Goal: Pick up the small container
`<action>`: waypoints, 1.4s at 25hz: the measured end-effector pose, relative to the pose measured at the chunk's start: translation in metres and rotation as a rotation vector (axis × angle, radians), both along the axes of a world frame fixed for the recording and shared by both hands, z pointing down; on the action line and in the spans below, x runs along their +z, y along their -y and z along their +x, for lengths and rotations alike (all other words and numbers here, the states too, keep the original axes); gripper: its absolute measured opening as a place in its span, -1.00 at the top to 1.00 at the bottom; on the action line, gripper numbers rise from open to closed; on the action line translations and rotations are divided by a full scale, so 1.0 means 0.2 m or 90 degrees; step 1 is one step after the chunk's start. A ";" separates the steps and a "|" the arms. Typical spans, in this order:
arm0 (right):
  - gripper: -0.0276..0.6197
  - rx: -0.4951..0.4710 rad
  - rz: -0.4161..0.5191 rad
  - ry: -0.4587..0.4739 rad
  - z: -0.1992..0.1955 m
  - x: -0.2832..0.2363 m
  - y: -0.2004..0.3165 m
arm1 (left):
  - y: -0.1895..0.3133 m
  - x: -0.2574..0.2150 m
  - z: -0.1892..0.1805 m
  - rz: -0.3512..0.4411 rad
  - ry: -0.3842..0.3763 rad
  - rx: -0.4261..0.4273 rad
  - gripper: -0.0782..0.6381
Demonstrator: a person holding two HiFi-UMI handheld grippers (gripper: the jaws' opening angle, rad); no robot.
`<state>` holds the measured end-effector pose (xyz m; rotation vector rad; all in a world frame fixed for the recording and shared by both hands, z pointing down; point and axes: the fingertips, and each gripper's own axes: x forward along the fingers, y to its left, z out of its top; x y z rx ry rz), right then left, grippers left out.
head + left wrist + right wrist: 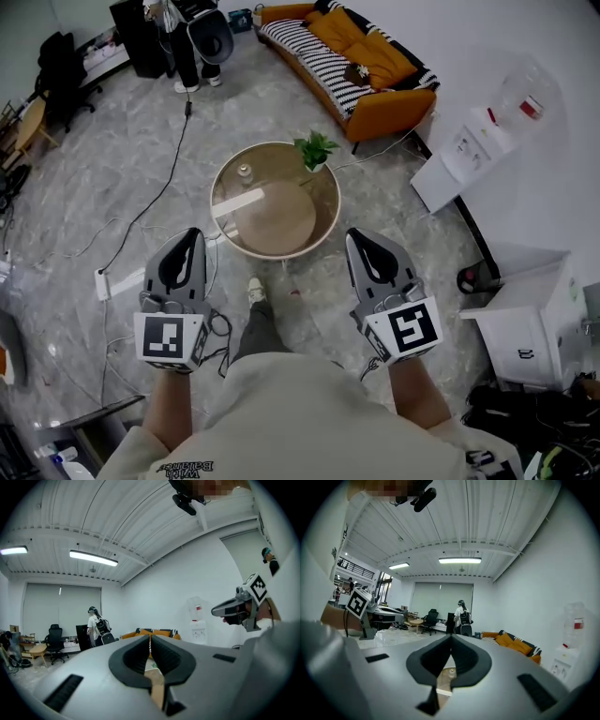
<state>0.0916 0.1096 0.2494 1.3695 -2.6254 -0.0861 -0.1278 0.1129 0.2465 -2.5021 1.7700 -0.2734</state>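
You are holding both grippers out in front of your body, low over the marble floor point(112, 187), with the marker cubes toward you. The left gripper point(194, 232) is keeping its jaws pressed together, tips meeting, and is pinching nothing. The right gripper point(354, 234) is doing the same: its jaws are closed on each other and are carrying nothing. The two grippers are pointing forward side by side, well apart from one another, and your shoe point(255, 290) is showing between them.

Just beyond the jaw tips the round table point(324, 223) is standing on the floor. The small container point(246, 172) is sitting upright on it, near the far left edge, well apart from both grippers. In the right gripper view it is showing through the slit below that gripper's closed tips. A pale strip point(237, 202) is lying on the table, nearer to you than the container. A potted plant point(315, 150) is standing at the table's far right rim.

Farther off, an orange sofa point(380, 111) with striped cushions is lining the wall, and a person point(183, 47) is standing at the far end of the room.
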 end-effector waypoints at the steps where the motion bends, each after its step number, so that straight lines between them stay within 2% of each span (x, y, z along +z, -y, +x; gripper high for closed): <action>1: 0.93 0.001 -0.004 -0.003 -0.03 0.00 0.07 | 0.07 0.00 -0.03 -0.002 0.001 0.004 0.75; 8: 0.93 0.005 -0.023 -0.020 -0.29 -0.02 0.61 | 0.60 0.02 -0.26 -0.026 0.004 0.019 0.75; 13: 0.93 0.003 -0.039 0.026 -0.48 -0.07 1.01 | 0.98 0.03 -0.41 -0.039 -0.009 0.036 0.75; 18: 0.93 0.013 -0.029 0.006 -0.60 -0.08 1.36 | 1.31 0.01 -0.52 -0.032 0.006 0.050 0.75; 23: 0.93 0.029 -0.022 0.011 -0.60 -0.10 1.57 | 1.49 0.03 -0.52 -0.032 0.009 0.070 0.75; 28: 0.93 0.016 -0.041 0.035 -0.54 -0.06 1.71 | 1.63 0.11 -0.50 -0.066 0.012 0.038 0.75; 30: 0.93 0.009 -0.046 0.027 -0.52 -0.03 1.75 | 1.68 0.12 -0.49 -0.079 0.008 0.030 0.75; 35: 0.93 0.001 -0.069 0.021 -0.46 0.06 1.85 | 1.77 0.12 -0.45 -0.053 -0.032 0.003 0.74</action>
